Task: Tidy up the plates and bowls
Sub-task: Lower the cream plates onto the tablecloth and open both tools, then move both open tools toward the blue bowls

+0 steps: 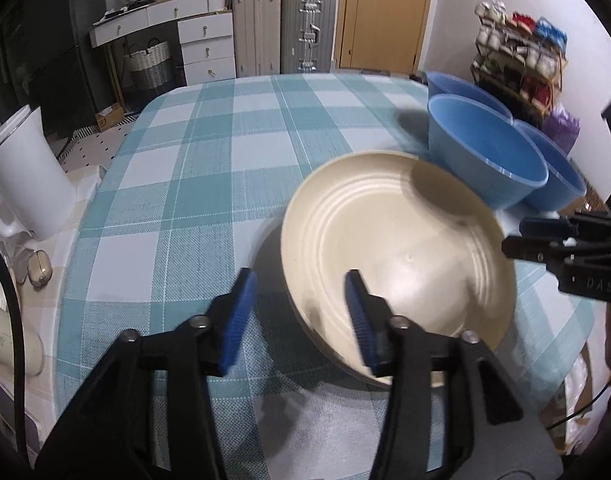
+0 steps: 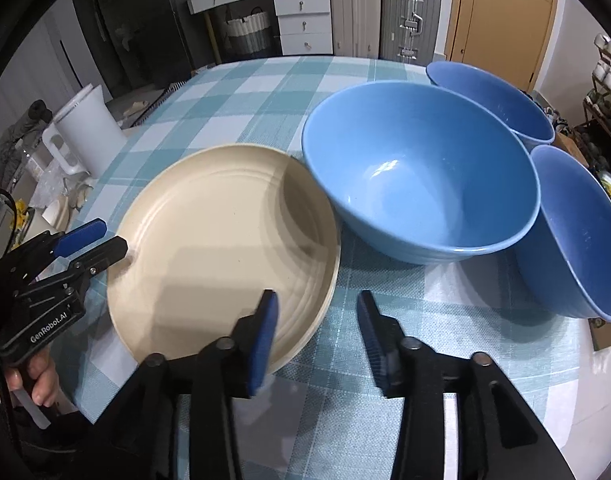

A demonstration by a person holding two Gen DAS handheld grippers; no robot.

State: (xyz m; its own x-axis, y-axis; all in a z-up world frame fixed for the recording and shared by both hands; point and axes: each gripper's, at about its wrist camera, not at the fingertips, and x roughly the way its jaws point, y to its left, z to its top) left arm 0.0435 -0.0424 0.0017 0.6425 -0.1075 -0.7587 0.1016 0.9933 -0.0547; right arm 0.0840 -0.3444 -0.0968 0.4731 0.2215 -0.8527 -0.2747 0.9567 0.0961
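Right wrist view: cream plates (image 2: 209,240) lie flat (stacked), both tongs (image 2: 317,320) apart, empty.

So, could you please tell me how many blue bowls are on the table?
3: a large blue bowl beside the cream plates, one behind it, one at right. None appear hidden.

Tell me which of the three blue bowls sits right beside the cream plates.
The middle blue bowl, the biggest in the right wrist view: its rim nearly meets the cream plates. The far bowl and right-edge bowl lie beyond it.
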